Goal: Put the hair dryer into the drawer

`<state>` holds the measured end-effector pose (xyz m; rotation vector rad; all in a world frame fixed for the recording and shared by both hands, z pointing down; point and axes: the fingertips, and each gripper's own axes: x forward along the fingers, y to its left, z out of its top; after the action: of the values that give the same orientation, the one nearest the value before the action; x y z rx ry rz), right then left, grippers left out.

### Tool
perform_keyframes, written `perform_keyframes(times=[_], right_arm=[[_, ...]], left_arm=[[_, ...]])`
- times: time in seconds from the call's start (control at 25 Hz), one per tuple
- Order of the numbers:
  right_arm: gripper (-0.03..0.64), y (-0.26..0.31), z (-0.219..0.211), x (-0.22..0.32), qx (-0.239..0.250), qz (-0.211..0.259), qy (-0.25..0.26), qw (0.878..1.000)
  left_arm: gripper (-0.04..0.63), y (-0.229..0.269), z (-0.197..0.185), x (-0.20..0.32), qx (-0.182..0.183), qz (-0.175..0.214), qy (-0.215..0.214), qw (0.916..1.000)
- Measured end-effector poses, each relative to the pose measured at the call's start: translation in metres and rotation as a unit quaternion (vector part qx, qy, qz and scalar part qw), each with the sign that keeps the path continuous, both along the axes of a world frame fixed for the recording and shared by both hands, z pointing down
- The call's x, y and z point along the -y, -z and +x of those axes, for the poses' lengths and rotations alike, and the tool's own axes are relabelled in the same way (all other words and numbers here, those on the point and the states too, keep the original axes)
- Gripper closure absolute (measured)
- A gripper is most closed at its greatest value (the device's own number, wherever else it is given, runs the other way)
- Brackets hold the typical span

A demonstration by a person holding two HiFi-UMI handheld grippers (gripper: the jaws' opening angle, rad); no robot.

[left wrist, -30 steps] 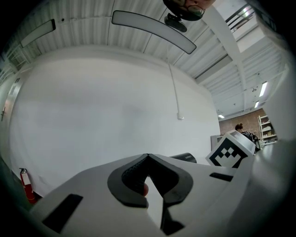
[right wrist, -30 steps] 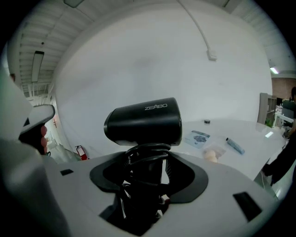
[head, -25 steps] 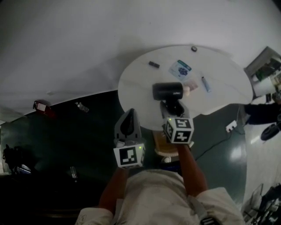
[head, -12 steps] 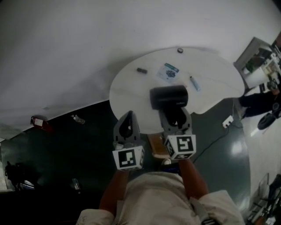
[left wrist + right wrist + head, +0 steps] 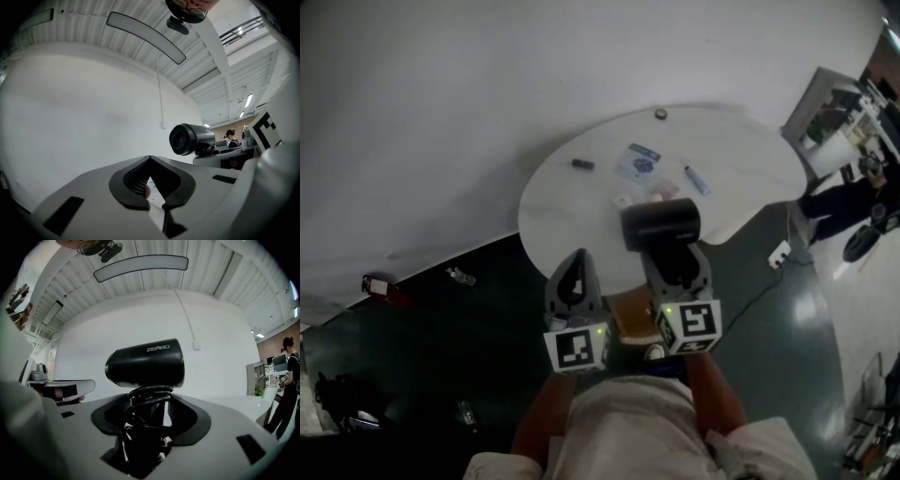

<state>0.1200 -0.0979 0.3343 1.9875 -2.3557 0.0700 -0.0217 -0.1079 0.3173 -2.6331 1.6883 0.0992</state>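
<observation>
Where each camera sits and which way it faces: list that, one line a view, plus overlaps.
Head view: on the person's head, looking down at the table; shows forearms, left gripper, right gripper.
Left gripper view: on the left gripper, facing a white wall; shut jaws show.
Right gripper view: on the right gripper, facing that wall; jaws clamp the hair dryer.
Shared: all show the hair dryer.

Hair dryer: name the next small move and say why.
Probably swing the hair dryer away from the table and look for the drawer: the right gripper grips its cord-wrapped handle above the tabletop, and no drawer shows in any view.
</observation>
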Motion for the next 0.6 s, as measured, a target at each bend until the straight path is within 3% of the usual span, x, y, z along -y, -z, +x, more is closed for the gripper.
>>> perform_keyframes(times=[0.28,0.6], right_arm=[[0.359,-0.019,0.021,-0.019,0.004,-0.042,-0.023,0.999],[0.359,-0.043,0.022,-0.044,-0.028,-0.105,-0.013,0.994]], left_arm=[[0.594,-0.005,0.019,-0.004,0.007,-0.002,-0.023,0.9997],[0.594,-0.007,0.029,-0.013,0.008,0.000,-0.034,0.9994]])
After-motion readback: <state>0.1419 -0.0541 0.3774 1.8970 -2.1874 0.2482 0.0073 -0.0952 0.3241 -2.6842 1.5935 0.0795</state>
